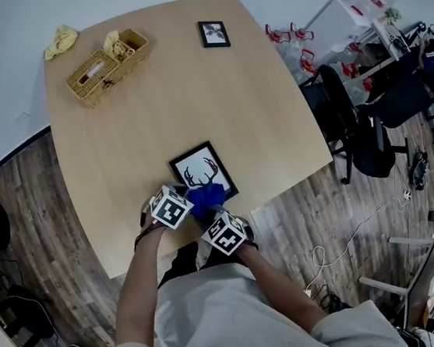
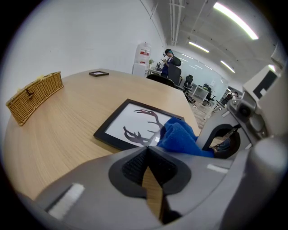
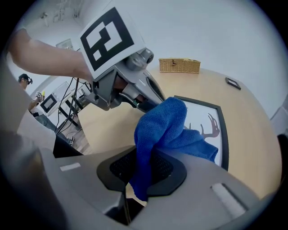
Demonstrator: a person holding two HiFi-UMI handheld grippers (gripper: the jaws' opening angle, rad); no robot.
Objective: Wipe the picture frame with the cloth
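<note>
A black picture frame [image 1: 201,171] with a deer-antler print lies flat near the table's front edge; it also shows as the frame [image 2: 135,126] and the frame [image 3: 209,123]. My right gripper [image 3: 143,175] is shut on a blue cloth [image 3: 164,130], whose bunched end rests on the frame's near corner, cloth [image 1: 206,197], cloth [image 2: 180,137]. My left gripper [image 2: 150,168] is shut with nothing between its jaws, just left of the cloth at the frame's near edge; both grippers sit side by side at the left [image 1: 170,207] and right [image 1: 226,233].
A wicker basket [image 1: 107,67] stands at the table's far left with a yellow cloth [image 1: 60,40] beyond it. A small second frame [image 1: 214,33] lies at the far edge. Office chairs [image 1: 356,124] stand right of the wooden table [image 1: 255,101].
</note>
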